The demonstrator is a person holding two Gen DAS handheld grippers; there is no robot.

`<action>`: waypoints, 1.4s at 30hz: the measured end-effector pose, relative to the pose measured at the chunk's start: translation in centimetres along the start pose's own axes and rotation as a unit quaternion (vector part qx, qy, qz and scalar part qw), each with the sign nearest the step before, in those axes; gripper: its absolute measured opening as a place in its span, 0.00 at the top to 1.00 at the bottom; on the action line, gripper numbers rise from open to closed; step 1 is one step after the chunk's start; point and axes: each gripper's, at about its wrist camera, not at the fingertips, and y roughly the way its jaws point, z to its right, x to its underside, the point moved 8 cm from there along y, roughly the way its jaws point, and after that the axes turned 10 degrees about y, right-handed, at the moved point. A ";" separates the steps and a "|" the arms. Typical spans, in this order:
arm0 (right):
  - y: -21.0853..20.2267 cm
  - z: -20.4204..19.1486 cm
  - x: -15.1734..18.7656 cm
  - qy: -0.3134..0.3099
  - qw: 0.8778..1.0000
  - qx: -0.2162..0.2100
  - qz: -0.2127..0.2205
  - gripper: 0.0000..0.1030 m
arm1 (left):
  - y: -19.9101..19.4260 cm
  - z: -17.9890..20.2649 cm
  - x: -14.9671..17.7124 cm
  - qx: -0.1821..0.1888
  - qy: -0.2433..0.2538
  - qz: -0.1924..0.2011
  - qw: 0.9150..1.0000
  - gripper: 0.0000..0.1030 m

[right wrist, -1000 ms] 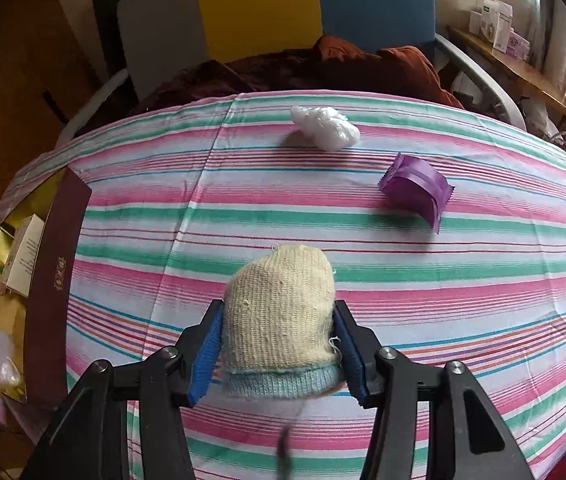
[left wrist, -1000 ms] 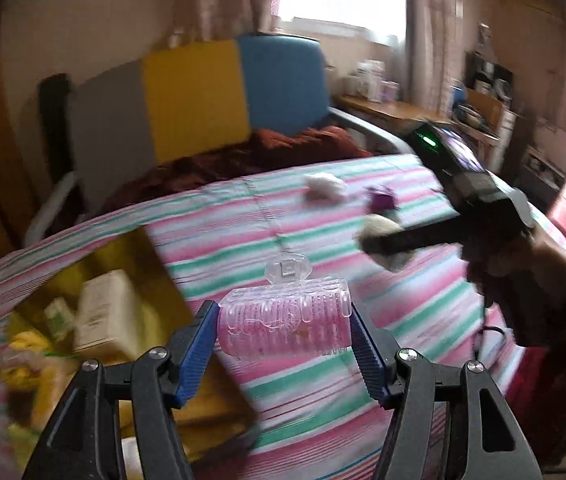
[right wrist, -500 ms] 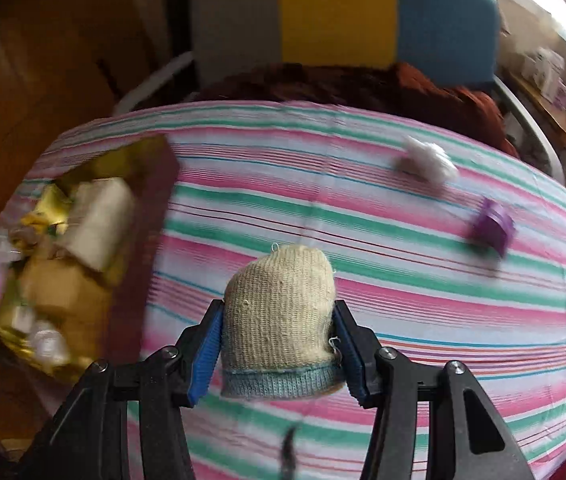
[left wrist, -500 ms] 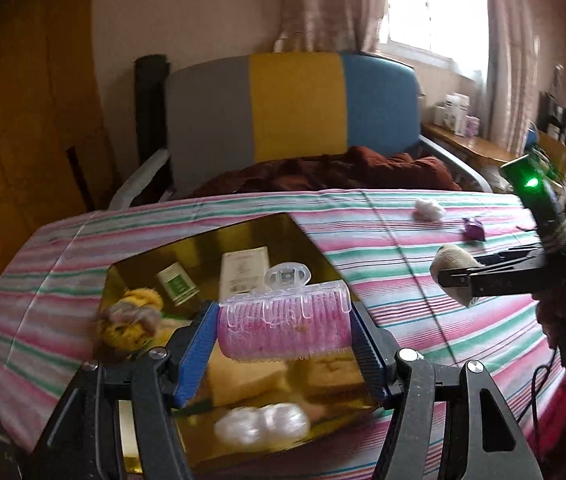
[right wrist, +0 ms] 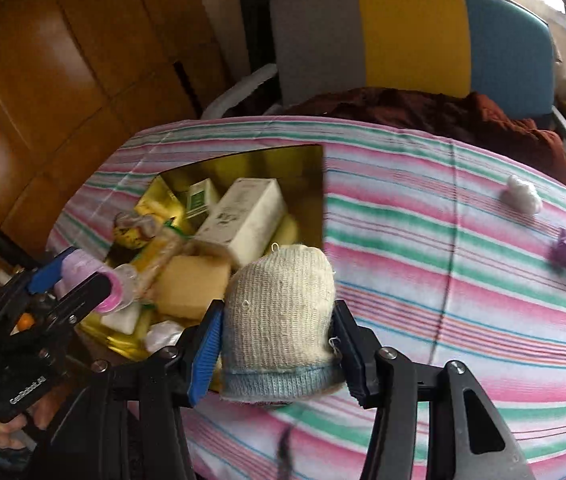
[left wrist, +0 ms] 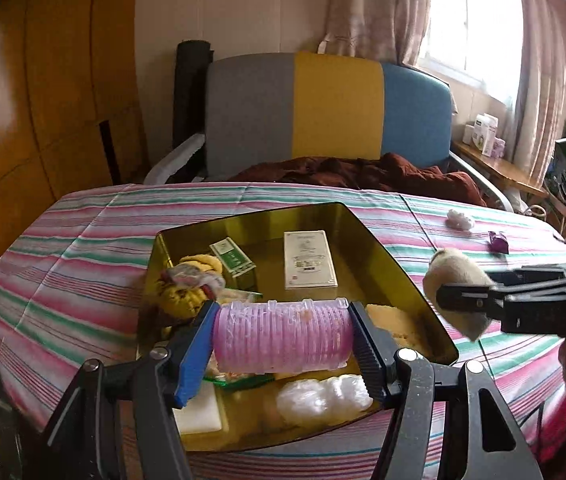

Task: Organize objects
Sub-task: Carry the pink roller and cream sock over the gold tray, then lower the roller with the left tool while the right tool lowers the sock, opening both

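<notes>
Both grippers are loaded: the left gripper [left wrist: 283, 338] clamps a pink hair roller [left wrist: 283, 338] over the gold box [left wrist: 399, 268], while the right gripper [right wrist: 277, 330] squeezes a cream knit sock [right wrist: 279, 308] at that box's [right wrist: 315, 184] near right corner.

This looks like a room in someone's home. A striped cloth [left wrist: 83, 248] in pink, green and white covers the surface in the middle. Behind it, at the top middle, stands a chair [left wrist: 327, 112] in grey, yellow and blue with a dark red blanket [left wrist: 363, 168] on it. Curtains [left wrist: 375, 4] hang by a bright window [left wrist: 471, 20] at the upper right. Wooden panels [left wrist: 43, 100] fill the left side.
</notes>
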 end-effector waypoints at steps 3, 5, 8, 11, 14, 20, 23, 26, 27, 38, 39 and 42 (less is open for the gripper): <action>0.1 -1.1 0.3 -0.009 1.000 -0.002 -0.003 0.49 | -0.2 -0.5 0.2 0.000 -0.006 0.001 1.000 0.38; 0.1 -1.7 0.4 -0.014 1.000 -0.004 -0.004 0.49 | -0.2 -0.8 0.3 0.000 -0.010 0.001 1.000 0.38; 0.1 -2.4 0.3 -0.020 1.000 -0.005 -0.003 0.48 | -0.3 -1.2 0.5 0.000 -0.015 0.001 1.000 0.38; 0.5 -2.9 -0.1 -0.030 1.000 -0.001 -0.004 0.48 | -0.2 -1.6 0.7 -0.001 -0.019 0.000 1.000 0.37; 1.0 -3.2 -0.8 -0.034 0.999 0.009 -0.003 0.48 | 0.1 -2.2 0.9 0.001 -0.028 -0.005 1.000 0.38; 1.8 -3.4 -2.1 -0.033 0.999 0.016 0.000 0.48 | 0.6 -4.0 0.9 -0.010 -0.046 -0.009 0.999 0.37; 2.2 -3.4 -2.5 -0.033 0.999 0.019 0.001 0.48 | 1.0 -4.5 0.6 -0.011 -0.051 -0.011 0.999 0.38; 2.7 -3.5 -3.5 -0.032 0.999 0.023 0.002 0.48 | 1.5 -4.6 0.3 -0.008 -0.055 -0.011 0.998 0.37; 2.9 -3.4 -4.0 -0.031 0.999 0.023 0.003 0.48 | 1.7 -4.6 0.2 -0.007 -0.056 -0.012 0.998 0.37; 5.1 -2.6 -7.7 -0.026 0.998 0.057 0.017 0.48 | 4.2 -4.7 -3.2 -0.022 -0.040 0.003 0.999 0.38; 5.3 -2.5 -7.9 -0.026 0.998 0.061 0.018 0.48 | 4.5 -4.8 -3.5 -0.026 -0.039 0.003 0.999 0.38; 6.0 -2.1 -8.4 -0.023 0.997 0.071 0.016 0.48 | 5.3 -5.0 -4.1 -0.035 -0.037 0.002 0.999 0.38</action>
